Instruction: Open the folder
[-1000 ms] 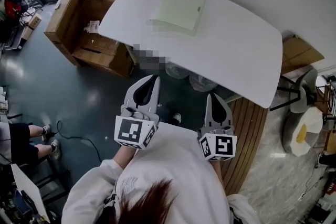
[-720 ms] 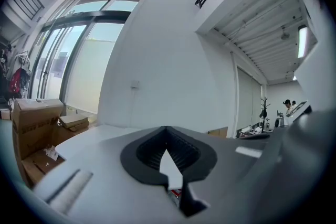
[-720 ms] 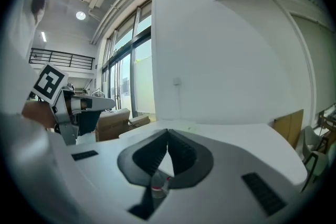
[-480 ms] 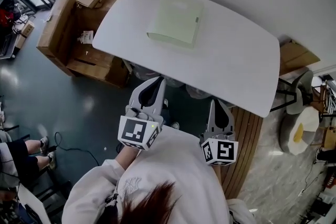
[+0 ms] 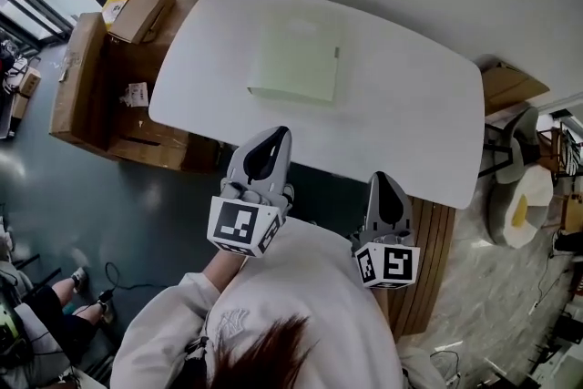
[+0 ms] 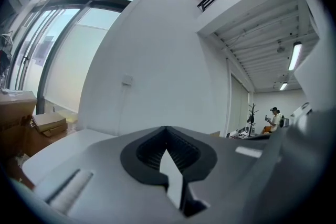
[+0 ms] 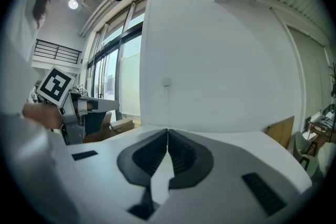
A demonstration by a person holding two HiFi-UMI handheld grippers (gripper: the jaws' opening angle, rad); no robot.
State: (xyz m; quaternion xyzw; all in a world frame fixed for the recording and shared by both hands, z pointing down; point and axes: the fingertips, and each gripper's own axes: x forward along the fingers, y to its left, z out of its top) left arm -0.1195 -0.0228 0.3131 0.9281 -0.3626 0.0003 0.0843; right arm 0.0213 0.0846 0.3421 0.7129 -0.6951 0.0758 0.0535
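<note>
1. Folder (image 5: 296, 61) lies flat and closed on the white table (image 5: 410, 114), toward its far side and well apart from both grippers. A reach that comes in too low can hit the near edge of the table.
2. The left gripper (image 5: 276, 134) has its jaws fully together and holds nothing, and the right gripper (image 5: 383, 179) is the same. If they arrive closed like this, they can only push the folder, and it probably slides on the smooth top instead of opening.
3. The cover looks thin and lies tight on the surface. A jaw tip may not get under it, or may pinch both covers together, so that the whole folder lifts.
4. A small dark tab (image 5: 336, 53) shows on the right edge. If it is a fastener, pulling at another edge may bend the cover.
</note>
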